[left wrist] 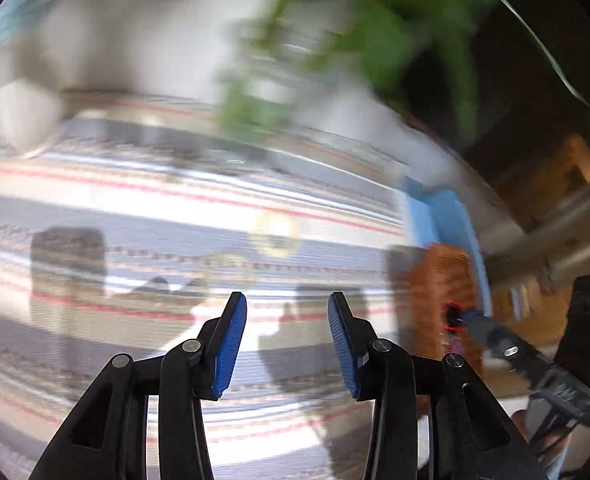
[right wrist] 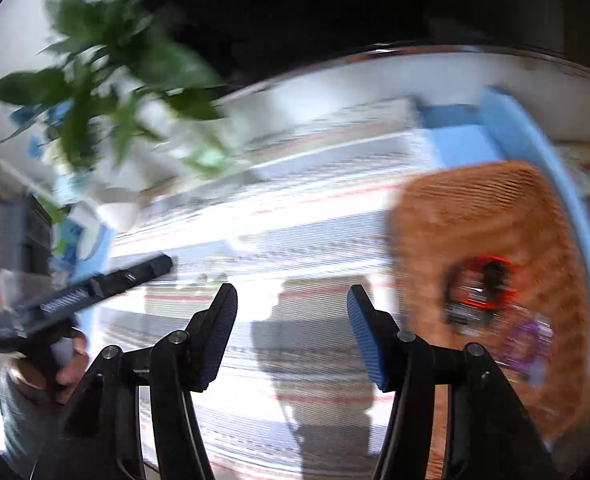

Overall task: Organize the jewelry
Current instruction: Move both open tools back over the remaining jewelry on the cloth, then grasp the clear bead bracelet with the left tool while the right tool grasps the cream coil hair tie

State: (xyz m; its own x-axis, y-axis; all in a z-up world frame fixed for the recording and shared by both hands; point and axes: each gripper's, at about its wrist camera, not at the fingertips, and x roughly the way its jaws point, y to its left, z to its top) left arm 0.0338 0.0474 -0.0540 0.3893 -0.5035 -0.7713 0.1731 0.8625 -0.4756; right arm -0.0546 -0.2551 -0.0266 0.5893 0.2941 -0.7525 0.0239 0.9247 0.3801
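Both views are motion-blurred. My left gripper (left wrist: pixel 287 312) is open and empty above a striped cloth (left wrist: pixel 135 200). Two pale ring-shaped pieces, a gold bangle (left wrist: pixel 275 234) and a smaller one (left wrist: pixel 231 266), lie on the cloth ahead of it. My right gripper (right wrist: pixel 293 304) is open and empty over the same cloth (right wrist: pixel 295 220). A woven brown basket (right wrist: pixel 487 208) sits to its right, holding a red bangle (right wrist: pixel 481 284) and a purple piece (right wrist: pixel 529 340). The basket (left wrist: pixel 443 280) also shows at the right of the left wrist view, with the right gripper (left wrist: pixel 475 320) reaching over it.
A green leafy plant (left wrist: pixel 335 20) in a white pot stands at the back of the table; it also shows in the right wrist view (right wrist: pixel 115 80). A blue tray (right wrist: pixel 535 140) lies under the basket. The left gripper (right wrist: pixel 163 264) appears at the far left.
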